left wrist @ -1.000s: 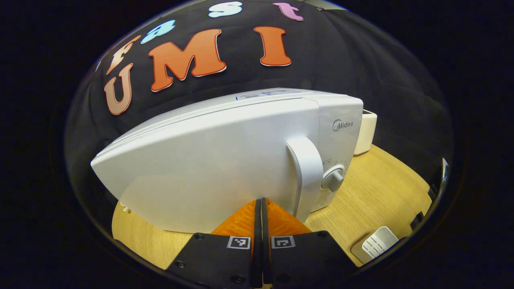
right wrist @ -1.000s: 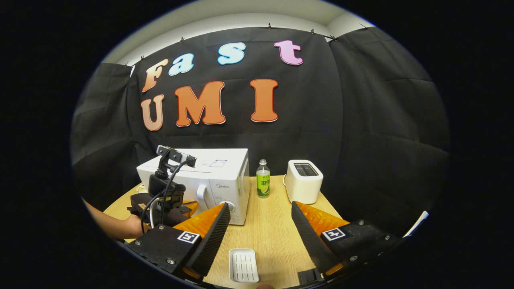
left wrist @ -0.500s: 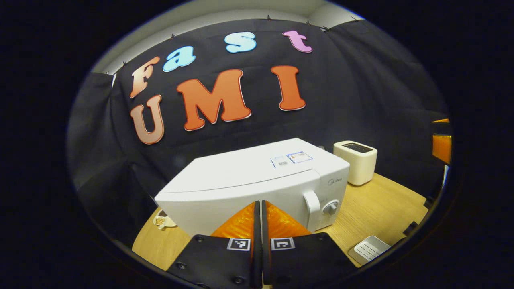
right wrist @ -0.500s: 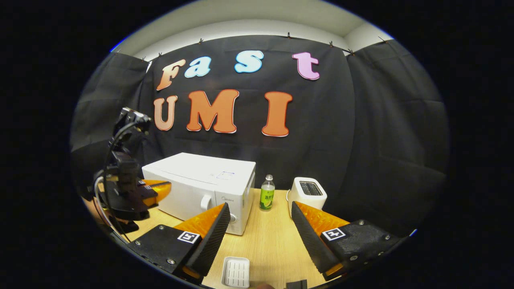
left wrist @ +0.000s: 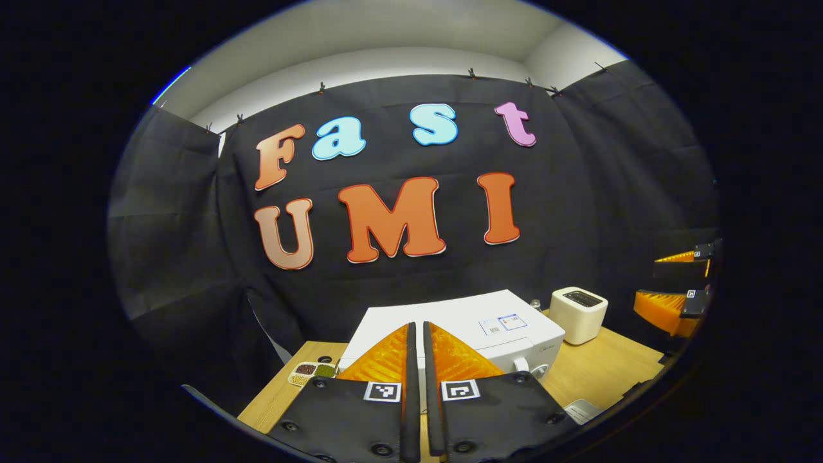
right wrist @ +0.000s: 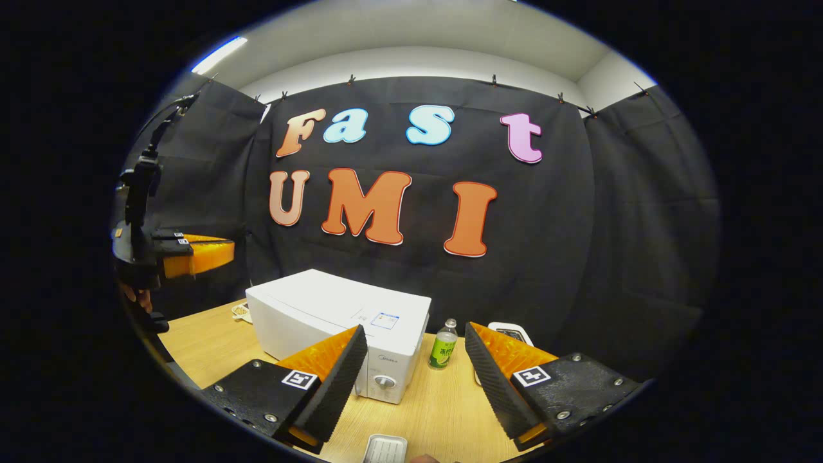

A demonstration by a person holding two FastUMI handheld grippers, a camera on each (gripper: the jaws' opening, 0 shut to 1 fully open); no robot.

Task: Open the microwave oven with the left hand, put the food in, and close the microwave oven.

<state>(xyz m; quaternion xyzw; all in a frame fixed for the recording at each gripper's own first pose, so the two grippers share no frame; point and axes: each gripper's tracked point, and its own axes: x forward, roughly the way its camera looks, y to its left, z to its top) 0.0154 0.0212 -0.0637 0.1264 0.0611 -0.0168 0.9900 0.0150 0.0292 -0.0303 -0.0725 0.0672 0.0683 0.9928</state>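
Light wooden desk [right wrist: 443,411] is carrying everything. White boxy microwave oven [right wrist: 321,315] is sitting at centre-left of it, door shut as far as the views show, curved white handle hidden behind the grippers in both views; round grey dial [right wrist: 384,382] is showing at its near right corner. White two-slot toaster [left wrist: 578,314] is standing to the right of the oven, with a small clear bottle with green label [right wrist: 441,347] between the two. Small divided dish of dark and green food [left wrist: 312,370] is lying on the desk at the oven's far left side, touching nothing. White ribbed tray [right wrist: 384,448] is lying at the near edge.

Left gripper [left wrist: 416,370] is hanging high above the desk, fingers nearly pressed together with only a slit between, holding nothing. Right gripper [right wrist: 415,373] is also raised clear, fingers spread wide, holding nothing.

Step, judging: either nothing begun or all finished; cannot tell whether food is inside the shut oven. If beginning, the next move is asking the left gripper to be coming down to the door handle, spreading its fingers, hooking the handle and swinging the door out leftward.
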